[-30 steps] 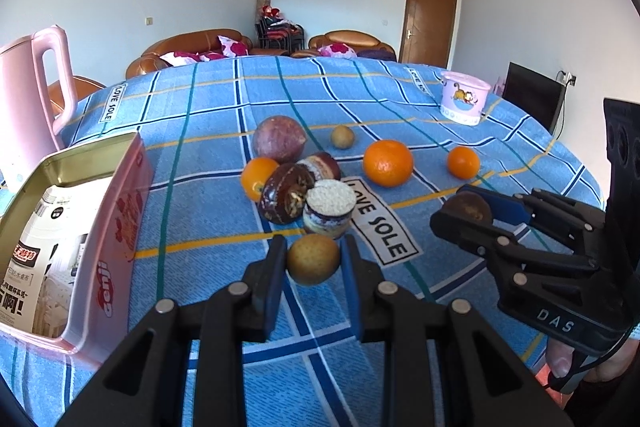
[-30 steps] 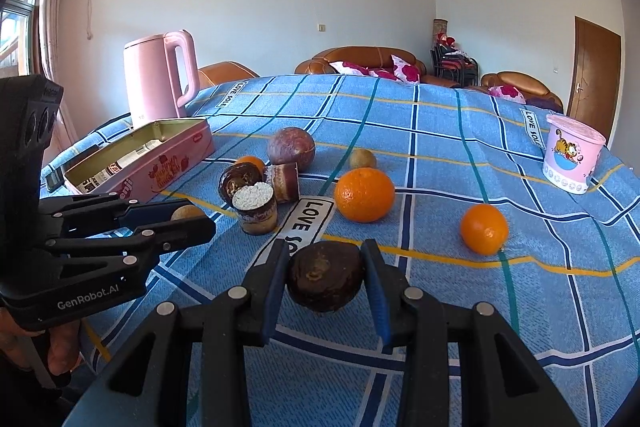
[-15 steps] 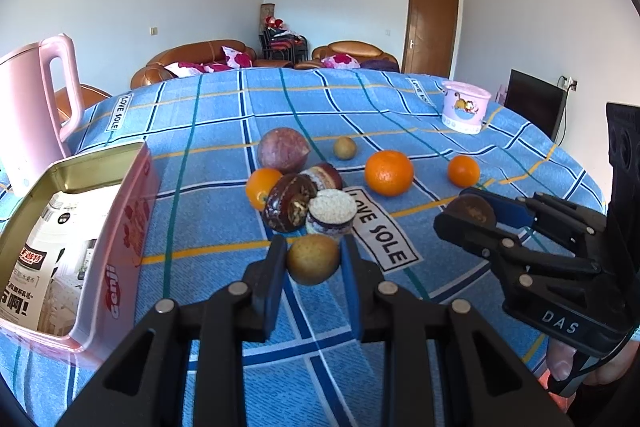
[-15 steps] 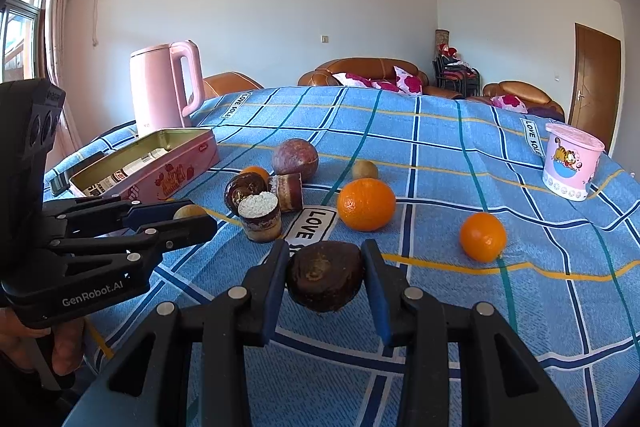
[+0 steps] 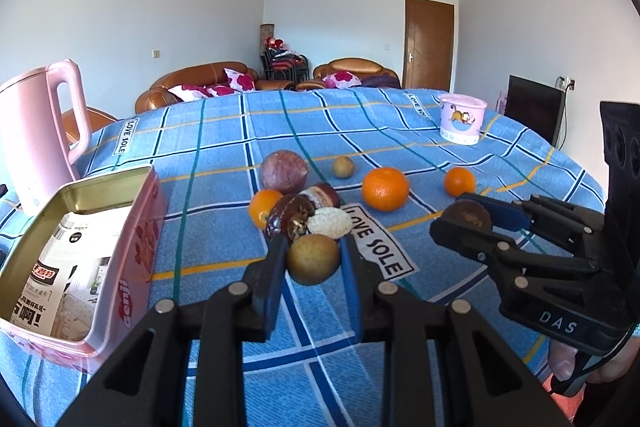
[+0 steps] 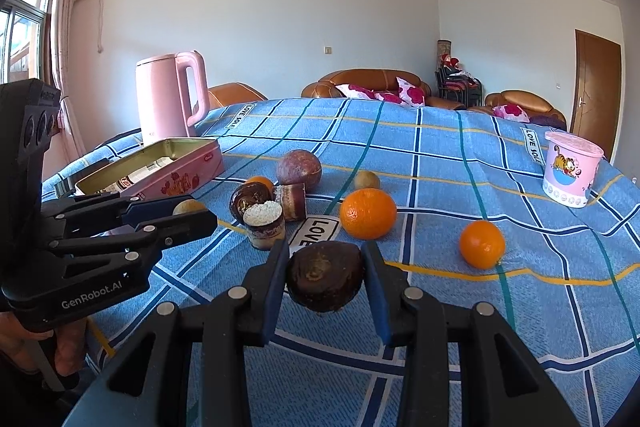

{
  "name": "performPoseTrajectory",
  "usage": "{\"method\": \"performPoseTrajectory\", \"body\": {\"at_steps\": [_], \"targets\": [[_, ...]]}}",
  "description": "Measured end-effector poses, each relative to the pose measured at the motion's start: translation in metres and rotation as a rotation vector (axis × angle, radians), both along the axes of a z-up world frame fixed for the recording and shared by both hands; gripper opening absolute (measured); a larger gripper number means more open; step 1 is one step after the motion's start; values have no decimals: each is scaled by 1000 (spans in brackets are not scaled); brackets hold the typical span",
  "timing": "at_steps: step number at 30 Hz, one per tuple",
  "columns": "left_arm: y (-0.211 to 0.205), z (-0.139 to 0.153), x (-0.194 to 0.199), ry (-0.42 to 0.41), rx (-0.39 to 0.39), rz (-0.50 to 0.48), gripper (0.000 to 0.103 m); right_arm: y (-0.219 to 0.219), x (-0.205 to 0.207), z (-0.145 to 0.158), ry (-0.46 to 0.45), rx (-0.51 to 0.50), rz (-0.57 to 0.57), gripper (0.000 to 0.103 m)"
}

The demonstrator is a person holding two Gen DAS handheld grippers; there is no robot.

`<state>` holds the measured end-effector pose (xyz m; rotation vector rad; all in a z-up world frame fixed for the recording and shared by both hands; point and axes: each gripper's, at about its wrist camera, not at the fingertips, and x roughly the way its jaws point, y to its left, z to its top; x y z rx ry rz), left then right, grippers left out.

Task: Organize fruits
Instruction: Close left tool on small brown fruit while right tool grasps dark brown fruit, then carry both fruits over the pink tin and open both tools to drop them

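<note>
Window [image 6: 24, 39] only in right view; left tongs [image 5: 313, 259] clamp tan fruit [image 5: 313, 259], right tongs [image 6: 325, 277] dark fruit [image 6: 325, 277]

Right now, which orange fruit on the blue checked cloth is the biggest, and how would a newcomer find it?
Start at the pink lidded tub with the cartoon cat near the far right edge of the blue checked tablecloth. Come toward the middle to the white LOVE SOLE label; the big round orange sits just right of it. It is larger than the two other oranges.

Bright daylight frm window [image 6: 24, 39], sharp, fisheye edges dark.
</note>
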<state>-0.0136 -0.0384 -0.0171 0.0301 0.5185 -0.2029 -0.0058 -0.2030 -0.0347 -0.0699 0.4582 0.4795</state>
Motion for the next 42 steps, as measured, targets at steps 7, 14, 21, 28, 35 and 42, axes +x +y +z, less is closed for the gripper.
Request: {"method": "performPoseTrajectory", "body": {"at_steps": [7, 14, 21, 28, 35, 42], "targets": [[1, 5, -4, -37, -4, 3, 28, -1, -5, 2, -32, 11, 2, 39], [3, 15, -11, -81, 5, 11, 28, 0, -7, 5, -45, 4, -16, 39], [9, 22, -15, -105, 13, 31, 28, 4, -10, 18, -67, 11, -7, 39], [28, 32, -15, -118, 8, 86, 28, 16, -5, 33, -73, 19, 32, 39], [58, 38, -13, -118, 2, 157, 28, 40, 6, 51, -73, 32, 90, 39], [90, 41, -9, -102, -13, 224, 28, 70, 17, 70, -63, 44, 148, 39]]}}
